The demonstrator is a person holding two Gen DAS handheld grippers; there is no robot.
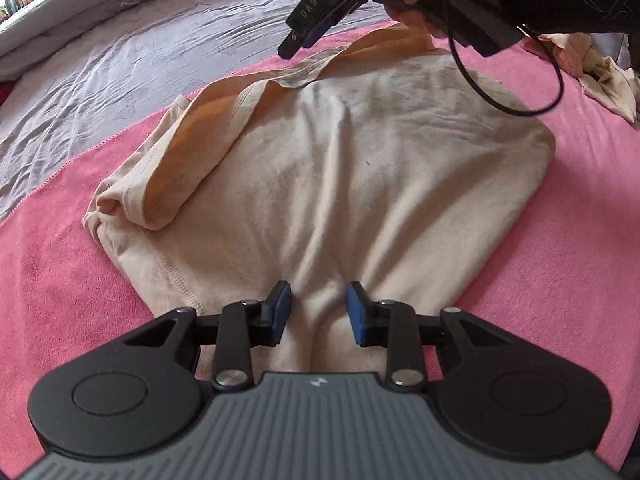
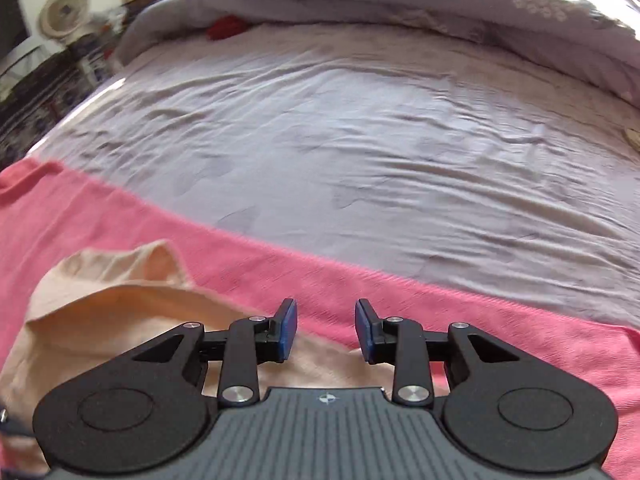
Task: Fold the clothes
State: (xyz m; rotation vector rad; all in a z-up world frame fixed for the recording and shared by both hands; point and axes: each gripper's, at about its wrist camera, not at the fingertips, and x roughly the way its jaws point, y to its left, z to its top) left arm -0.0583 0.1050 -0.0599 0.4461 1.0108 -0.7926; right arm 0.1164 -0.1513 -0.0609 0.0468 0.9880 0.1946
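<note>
A beige garment (image 1: 380,160) lies partly folded on a pink towel (image 1: 60,280), with one side turned over along its left edge. My left gripper (image 1: 319,304) points down at the garment's near edge. Its jaws stand apart around a raised ridge of the cloth, and the pads do not visibly press it. The right gripper (image 1: 294,44), held in a person's hand, hovers above the garment's far edge. In the right wrist view my right gripper (image 2: 326,320) is open over the pink towel (image 2: 400,300) with nothing between its fingers. The garment's corner (image 2: 100,320) lies below and left of it.
A crumpled pile of other beige clothes (image 1: 600,76) sits at the towel's far right. Beyond the towel spreads a wrinkled lilac-grey bedsheet (image 2: 360,140), with a rolled duvet (image 2: 400,0) at the back. A red item (image 2: 226,26) and a white fan (image 2: 64,12) are far left.
</note>
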